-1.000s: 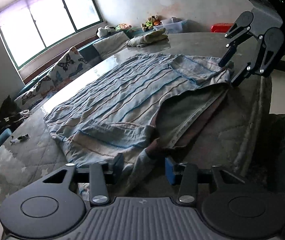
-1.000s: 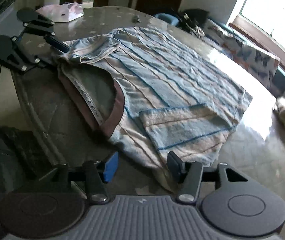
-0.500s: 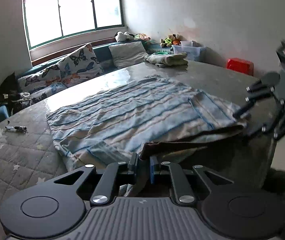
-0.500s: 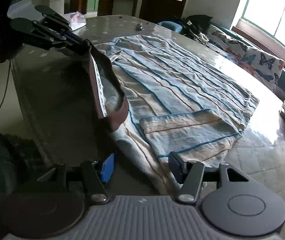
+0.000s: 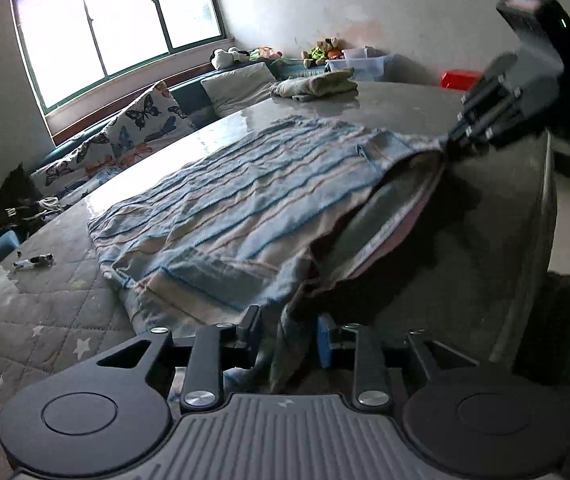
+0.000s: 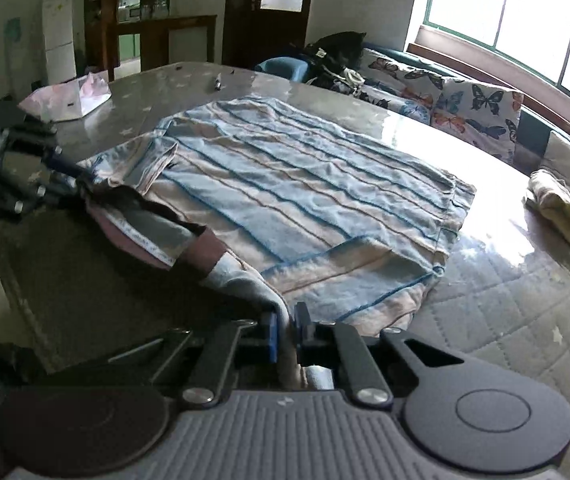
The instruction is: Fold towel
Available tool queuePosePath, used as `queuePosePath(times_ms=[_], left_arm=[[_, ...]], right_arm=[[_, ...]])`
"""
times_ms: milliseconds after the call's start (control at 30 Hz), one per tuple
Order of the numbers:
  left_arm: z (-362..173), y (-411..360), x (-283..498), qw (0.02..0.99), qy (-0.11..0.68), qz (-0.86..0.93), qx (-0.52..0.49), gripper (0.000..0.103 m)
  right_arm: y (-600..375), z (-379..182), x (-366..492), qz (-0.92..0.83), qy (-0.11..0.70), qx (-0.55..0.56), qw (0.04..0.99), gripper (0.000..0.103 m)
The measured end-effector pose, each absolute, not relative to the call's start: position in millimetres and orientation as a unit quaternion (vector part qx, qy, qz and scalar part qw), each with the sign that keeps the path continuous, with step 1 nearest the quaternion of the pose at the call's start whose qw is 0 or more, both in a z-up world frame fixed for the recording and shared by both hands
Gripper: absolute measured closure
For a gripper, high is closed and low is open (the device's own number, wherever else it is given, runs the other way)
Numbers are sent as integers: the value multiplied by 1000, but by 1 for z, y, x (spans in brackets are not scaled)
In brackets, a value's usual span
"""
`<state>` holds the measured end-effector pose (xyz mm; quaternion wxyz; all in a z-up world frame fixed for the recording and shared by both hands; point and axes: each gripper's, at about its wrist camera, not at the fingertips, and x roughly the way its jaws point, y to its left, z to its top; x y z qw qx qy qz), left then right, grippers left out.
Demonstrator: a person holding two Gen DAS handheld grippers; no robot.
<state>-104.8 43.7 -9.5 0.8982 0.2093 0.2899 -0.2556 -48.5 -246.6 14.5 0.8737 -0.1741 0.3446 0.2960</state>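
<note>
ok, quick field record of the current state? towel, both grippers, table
towel: blue striped towel, spread mostly flat on the table, near edge lifted
left gripper: left gripper, shut on one near corner of the towel
right gripper: right gripper, shut on the other near corner
lifted edge: sags between the two grippers, brown-trimmed underside showing
table: quilted star-pattern cover under a glossy sheet
other items: folded cloth at the far table edge, apart from the towel
fold: not yet made
</note>
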Motion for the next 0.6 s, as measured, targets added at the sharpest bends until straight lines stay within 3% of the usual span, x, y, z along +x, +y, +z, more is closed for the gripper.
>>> queuePosePath(times_ms=[167,233,267,300,600], left_arm=[[-16,44,-107,895,293,-252,221,71],[-16,43,-106,895,292,-252,226,80],[-16,43,-106,894,292,-252,228,91],[-15,43,-107,894,291,-253,227,93],[26,60,-136,916,254,-240,196,96]], right_arm=[[-246,23,-52,292,328,-171,882,97],[-245,25,-53,290,321,-169,886,98],[-245,27,-55,288,316,-167,888,98],[-245,28,-56,287,312,-166,890,98],[-250,58,-84,302,269,-160,901,99]])
